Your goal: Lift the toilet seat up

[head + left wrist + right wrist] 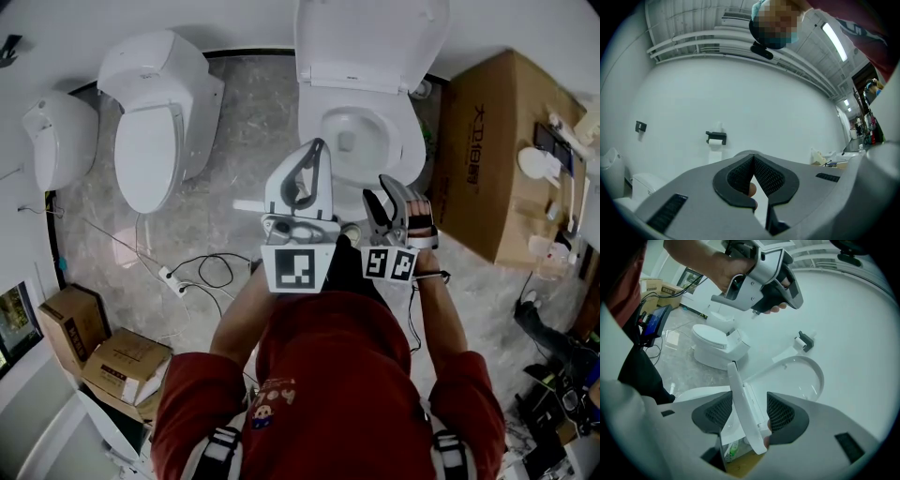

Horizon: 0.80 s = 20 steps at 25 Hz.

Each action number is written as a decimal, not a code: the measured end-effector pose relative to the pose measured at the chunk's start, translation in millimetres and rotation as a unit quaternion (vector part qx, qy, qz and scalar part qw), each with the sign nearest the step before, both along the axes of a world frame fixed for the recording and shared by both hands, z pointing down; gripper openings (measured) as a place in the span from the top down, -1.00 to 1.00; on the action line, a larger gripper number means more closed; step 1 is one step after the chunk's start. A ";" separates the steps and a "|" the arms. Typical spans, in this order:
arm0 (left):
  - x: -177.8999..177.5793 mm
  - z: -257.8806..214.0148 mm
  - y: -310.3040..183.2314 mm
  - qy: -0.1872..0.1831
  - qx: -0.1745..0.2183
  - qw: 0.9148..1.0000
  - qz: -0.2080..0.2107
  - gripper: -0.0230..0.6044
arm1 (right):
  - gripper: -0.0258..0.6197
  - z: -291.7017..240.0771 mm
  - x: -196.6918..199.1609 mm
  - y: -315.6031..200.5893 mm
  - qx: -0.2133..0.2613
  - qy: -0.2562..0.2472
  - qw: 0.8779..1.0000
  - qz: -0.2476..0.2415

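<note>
The toilet [361, 141] stands at the top middle of the head view, its bowl uncovered. Its seat and lid [370, 42] are raised against the wall. In the right gripper view the raised seat [806, 376] shows its ring-shaped underside. My right gripper [382, 192] hovers by the bowl's front rim, jaws open with nothing held. In its own view the seat's hinge end [743, 399] lines up between the jaws of the right gripper [751, 411]. My left gripper [317, 148] points up in front of the bowl, shut and empty. In its own view the left gripper [753, 161] faces the white wall.
A second toilet [155, 141] with its lid down stands to the left, another white fixture [56, 141] beyond it. A large cardboard box [497, 150] is close on the right. Small boxes [103, 352] and a power strip with cables [173, 277] lie on the floor. A paper holder [716, 137] hangs on the wall.
</note>
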<state>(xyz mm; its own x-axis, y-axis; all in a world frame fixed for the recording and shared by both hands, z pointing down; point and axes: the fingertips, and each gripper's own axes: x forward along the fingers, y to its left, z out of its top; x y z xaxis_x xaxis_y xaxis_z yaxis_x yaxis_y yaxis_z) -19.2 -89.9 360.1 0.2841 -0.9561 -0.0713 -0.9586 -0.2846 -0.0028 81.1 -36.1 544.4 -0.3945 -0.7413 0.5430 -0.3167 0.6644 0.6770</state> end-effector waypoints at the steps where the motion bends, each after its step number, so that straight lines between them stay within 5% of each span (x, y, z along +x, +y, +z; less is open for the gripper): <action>1: -0.5 -3.4 -0.8 0.004 0.002 1.000 -0.001 0.90 | 0.21 -3.2 0.2 -2.7 0.004 0.000 1.000 0.002; 20: -5.6 -42.2 -27.8 0.002 0.033 0.999 0.012 0.90 | 0.25 -55.9 -1.1 -64.0 0.065 -0.005 0.997 0.034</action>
<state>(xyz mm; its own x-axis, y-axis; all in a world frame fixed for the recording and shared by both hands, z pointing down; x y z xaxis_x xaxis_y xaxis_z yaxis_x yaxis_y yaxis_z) -24.8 -117.7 317.9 0.3062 -0.9422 -0.1361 -0.9517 -0.3065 -0.0189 80.1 -100.1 488.5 -0.3462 -0.8300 0.4374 -0.3656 0.5487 0.7518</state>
